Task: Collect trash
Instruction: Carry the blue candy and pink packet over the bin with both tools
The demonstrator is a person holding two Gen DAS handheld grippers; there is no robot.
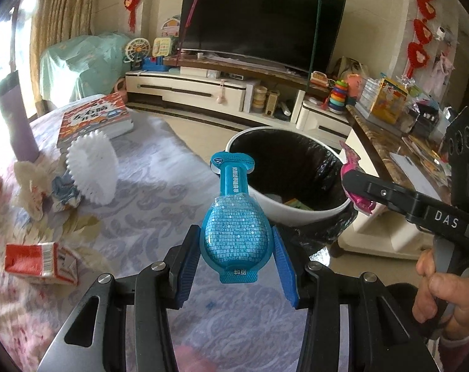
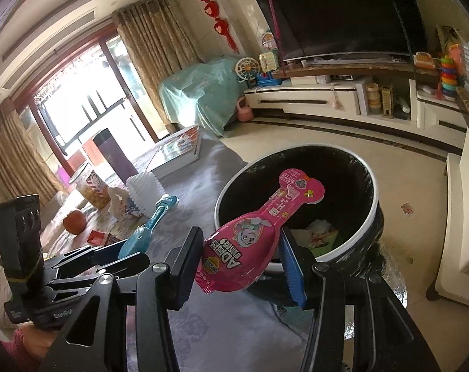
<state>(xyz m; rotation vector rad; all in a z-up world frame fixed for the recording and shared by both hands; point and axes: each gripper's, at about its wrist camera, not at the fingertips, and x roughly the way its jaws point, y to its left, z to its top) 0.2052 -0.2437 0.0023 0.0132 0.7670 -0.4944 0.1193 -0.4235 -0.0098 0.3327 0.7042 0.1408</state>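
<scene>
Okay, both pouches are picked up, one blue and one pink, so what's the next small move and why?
Probably open the right hand-held gripper to drop the pink bottle-shaped drink pouch: its neck already appears to hang over the black-lined white trash bin. The blue bottle-shaped pouch in the left hand-held gripper seems short of the rim and needs carrying forward first.

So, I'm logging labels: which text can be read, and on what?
"DAS": right gripper arm.
"AD": pink bottle-shaped drink pouch, print upside down.
"GenRob", cut off: left gripper body.
Blue bottle-shaped drink pouch: too small.
Red-covered book: blurred.
</scene>
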